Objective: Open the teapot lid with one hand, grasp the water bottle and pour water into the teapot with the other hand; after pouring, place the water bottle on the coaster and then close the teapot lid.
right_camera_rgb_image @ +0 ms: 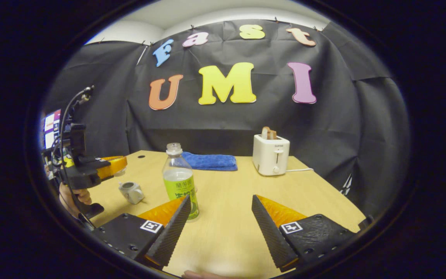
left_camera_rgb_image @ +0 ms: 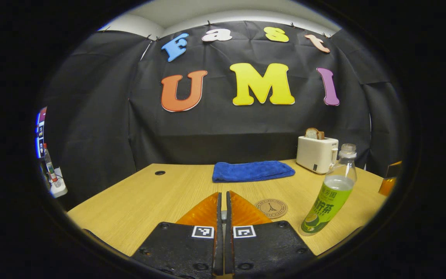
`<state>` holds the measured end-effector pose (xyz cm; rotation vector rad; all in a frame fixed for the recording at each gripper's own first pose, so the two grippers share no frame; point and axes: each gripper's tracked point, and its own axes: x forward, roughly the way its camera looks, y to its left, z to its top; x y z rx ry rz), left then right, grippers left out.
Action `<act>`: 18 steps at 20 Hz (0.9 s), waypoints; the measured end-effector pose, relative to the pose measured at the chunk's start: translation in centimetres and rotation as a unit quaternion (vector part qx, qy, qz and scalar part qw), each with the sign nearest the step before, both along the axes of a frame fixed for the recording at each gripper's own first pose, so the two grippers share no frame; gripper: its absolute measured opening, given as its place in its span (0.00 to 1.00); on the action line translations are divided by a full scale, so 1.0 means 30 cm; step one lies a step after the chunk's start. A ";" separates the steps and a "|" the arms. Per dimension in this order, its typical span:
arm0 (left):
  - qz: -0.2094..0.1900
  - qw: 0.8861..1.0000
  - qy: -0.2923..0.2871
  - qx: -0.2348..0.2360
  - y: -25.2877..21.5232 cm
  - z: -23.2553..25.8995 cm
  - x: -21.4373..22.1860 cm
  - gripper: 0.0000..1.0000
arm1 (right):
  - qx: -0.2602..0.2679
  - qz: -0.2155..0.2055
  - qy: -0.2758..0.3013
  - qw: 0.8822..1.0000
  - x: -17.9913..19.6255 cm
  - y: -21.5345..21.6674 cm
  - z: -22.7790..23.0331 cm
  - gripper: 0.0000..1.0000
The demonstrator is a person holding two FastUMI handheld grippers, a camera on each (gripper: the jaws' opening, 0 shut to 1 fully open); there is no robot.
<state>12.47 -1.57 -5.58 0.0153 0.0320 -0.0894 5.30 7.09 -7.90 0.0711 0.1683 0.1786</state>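
Black cloth walls close in a wooden table [right_camera_rgb_image: 230, 217] that carries everything for the job. At the back lie a folded blue towel [left_camera_rgb_image: 252, 171] and a white toaster [right_camera_rgb_image: 271, 155] with bread in its slot; neither belongs to the task.

In the left gripper view, the left gripper [left_camera_rgb_image: 223, 203] sits low over the table with its fingers pressed together, holding nothing. A round coaster [left_camera_rgb_image: 271, 208] lies flat just beyond its tips, slightly right. The bottle [left_camera_rgb_image: 329, 195], uncapped and partly filled, stands on the table to the right of the coaster, apart from it.

In the right gripper view, the right gripper [right_camera_rgb_image: 220, 211] has its fingers spread wide and empty. The bottle stands upright just beyond its left finger, near but outside the gap. This spread probably readies a grasp of the bottle. Farther left, a small white teapot [right_camera_rgb_image: 131, 192] sits on the table; whether its lid is on I cannot tell. The other gripper hangs just above and left of the teapot, likely placed to take the lid, with a hand [right_camera_rgb_image: 76, 197] holding it.
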 end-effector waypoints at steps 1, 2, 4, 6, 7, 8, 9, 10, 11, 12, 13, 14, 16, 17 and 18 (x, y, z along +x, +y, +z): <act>0.001 1.000 -0.004 -0.002 0.007 0.025 -0.031 0.04 | 0.008 0.016 -0.003 1.000 0.004 0.035 -0.012 0.95; 0.008 1.000 -0.002 -0.004 0.023 0.041 -0.059 0.04 | 0.010 0.028 -0.008 1.000 0.014 0.062 -0.017 0.94; 0.022 1.000 0.001 -0.012 0.061 0.068 -0.121 0.04 | 0.016 0.042 -0.011 0.999 0.034 0.097 -0.046 0.95; 0.009 0.999 0.011 -0.029 0.063 0.078 -0.180 0.04 | 0.019 0.053 -0.011 0.998 0.056 0.137 -0.079 0.95; 0.001 0.999 0.021 -0.033 0.062 0.068 -0.204 0.04 | 0.020 0.056 -0.010 0.998 0.065 0.156 -0.094 0.95; 0.000 0.999 0.033 -0.031 0.074 0.057 -0.224 0.04 | 0.019 0.052 -0.008 0.998 0.079 0.168 -0.106 0.95; 0.005 0.999 0.036 -0.026 0.099 0.060 -0.241 0.04 | 0.022 0.052 -0.008 0.998 0.089 0.180 -0.111 0.95; 0.008 0.999 0.037 -0.027 0.122 0.069 -0.252 0.04 | 0.028 0.056 -0.010 0.998 0.099 0.206 -0.108 0.95; 0.005 0.999 0.038 -0.026 0.125 0.075 -0.267 0.04 | 0.031 0.056 -0.011 0.998 0.109 0.226 -0.109 0.93; 0.005 0.999 0.038 -0.028 0.135 0.084 -0.278 0.04 | 0.035 0.057 -0.014 0.998 0.122 0.246 -0.102 0.95; 0.004 0.999 0.035 -0.028 0.144 0.096 -0.292 0.04 | 0.034 0.057 -0.015 0.998 0.135 0.266 -0.101 0.95; 0.002 0.999 0.029 -0.027 0.153 0.112 -0.306 0.04 | 0.030 0.055 -0.016 0.998 0.154 0.283 -0.099 0.95; 0.003 1.000 0.017 -0.025 0.170 0.150 -0.332 0.04 | 0.026 0.043 -0.012 0.999 0.198 0.289 -0.105 0.92; -0.001 1.000 0.011 -0.022 0.172 0.164 -0.347 0.04 | 0.034 0.044 -0.010 0.998 0.217 0.301 -0.112 0.95; -0.006 1.000 0.006 -0.019 0.168 0.172 -0.359 0.04 | 0.041 0.046 -0.003 0.998 0.235 0.311 -0.120 0.92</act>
